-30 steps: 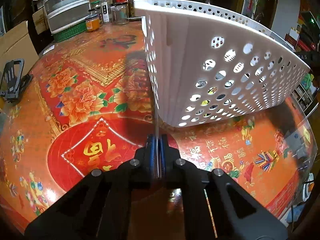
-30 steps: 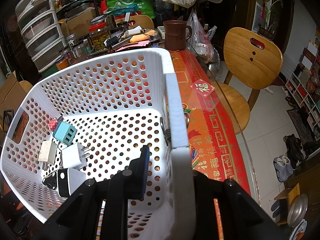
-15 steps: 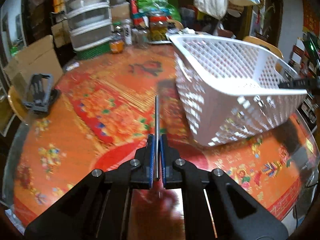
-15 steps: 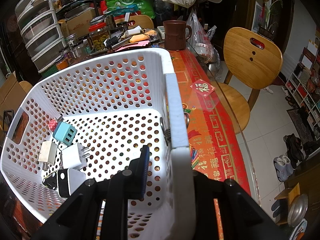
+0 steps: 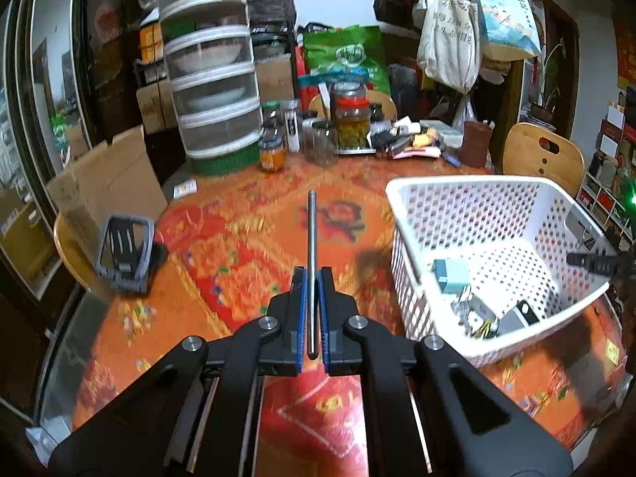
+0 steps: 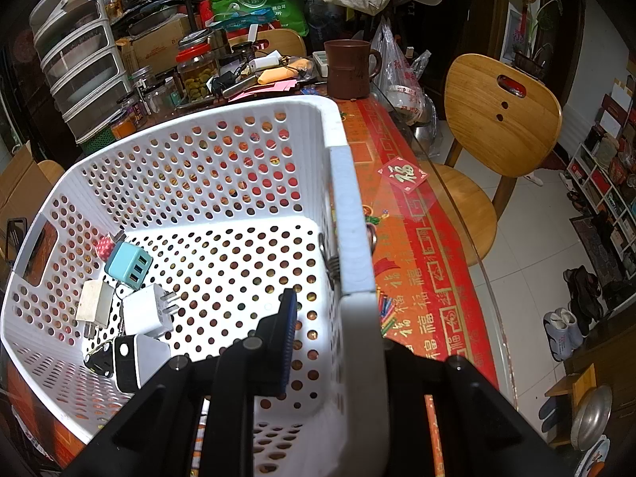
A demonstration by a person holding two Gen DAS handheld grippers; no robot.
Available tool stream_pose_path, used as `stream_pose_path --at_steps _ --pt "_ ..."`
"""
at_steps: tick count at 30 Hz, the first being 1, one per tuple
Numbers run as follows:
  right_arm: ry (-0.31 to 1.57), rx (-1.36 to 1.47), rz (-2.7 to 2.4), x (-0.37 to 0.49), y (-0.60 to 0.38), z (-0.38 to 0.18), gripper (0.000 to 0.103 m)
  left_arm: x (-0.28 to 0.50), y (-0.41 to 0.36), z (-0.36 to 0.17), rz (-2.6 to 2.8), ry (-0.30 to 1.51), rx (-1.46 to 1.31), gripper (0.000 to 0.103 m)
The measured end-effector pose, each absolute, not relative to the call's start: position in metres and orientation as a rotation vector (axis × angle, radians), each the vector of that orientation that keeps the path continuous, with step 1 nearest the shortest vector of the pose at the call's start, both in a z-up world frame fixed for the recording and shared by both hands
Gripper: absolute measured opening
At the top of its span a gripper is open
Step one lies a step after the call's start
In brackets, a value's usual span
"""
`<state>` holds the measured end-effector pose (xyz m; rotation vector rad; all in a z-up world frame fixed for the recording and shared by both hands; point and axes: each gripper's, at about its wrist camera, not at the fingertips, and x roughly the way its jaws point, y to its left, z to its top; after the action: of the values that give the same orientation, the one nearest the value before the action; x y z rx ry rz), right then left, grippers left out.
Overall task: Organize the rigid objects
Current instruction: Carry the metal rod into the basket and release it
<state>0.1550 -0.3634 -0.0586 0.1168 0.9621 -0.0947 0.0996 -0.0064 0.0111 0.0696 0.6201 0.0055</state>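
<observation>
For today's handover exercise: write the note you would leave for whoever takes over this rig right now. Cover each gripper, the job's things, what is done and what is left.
Left gripper: shut on a thin metal rod, held above the table, left of the basket.
Right gripper: clamped on the white basket at its right wall.
Done: teal charger, white plugs and a black-and-white adapter lie in the basket.
Left: probably the rod goes in next; the grey stand remains on the table.
</observation>
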Motion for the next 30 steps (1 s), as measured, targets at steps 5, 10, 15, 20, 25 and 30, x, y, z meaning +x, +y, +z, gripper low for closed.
stream_pose_path --at_steps 5,10,15,20,25,30 --pt "0.962 0.117 -0.094 0.155 -0.363 -0.059 0.020 0.110 -0.038 0.031 -0.039 0.602 0.097 0.005" --pt "0.962 0.115 -0.094 0.155 -0.363 -0.059 0.020 0.120 -0.079 0.037 -0.086 0.594 0.131 0.005" --pt "0.963 0.114 -0.094 0.155 -0.363 -0.060 0.021 0.135 -0.113 0.035 -0.116 0.616 0.159 0.005" --pt "0.964 0.109 -0.090 0.155 -0.362 -0.061 0.021 0.151 -0.134 0.022 -0.137 0.648 0.172 0.005" --pt "0.964 0.110 -0.091 0.155 -0.361 -0.061 0.021 0.162 -0.155 0.007 -0.162 0.683 0.193 0.005" --pt "0.965 0.109 -0.091 0.155 -0.361 -0.061 0.021 0.170 -0.170 -0.009 -0.177 0.715 0.204 0.005"
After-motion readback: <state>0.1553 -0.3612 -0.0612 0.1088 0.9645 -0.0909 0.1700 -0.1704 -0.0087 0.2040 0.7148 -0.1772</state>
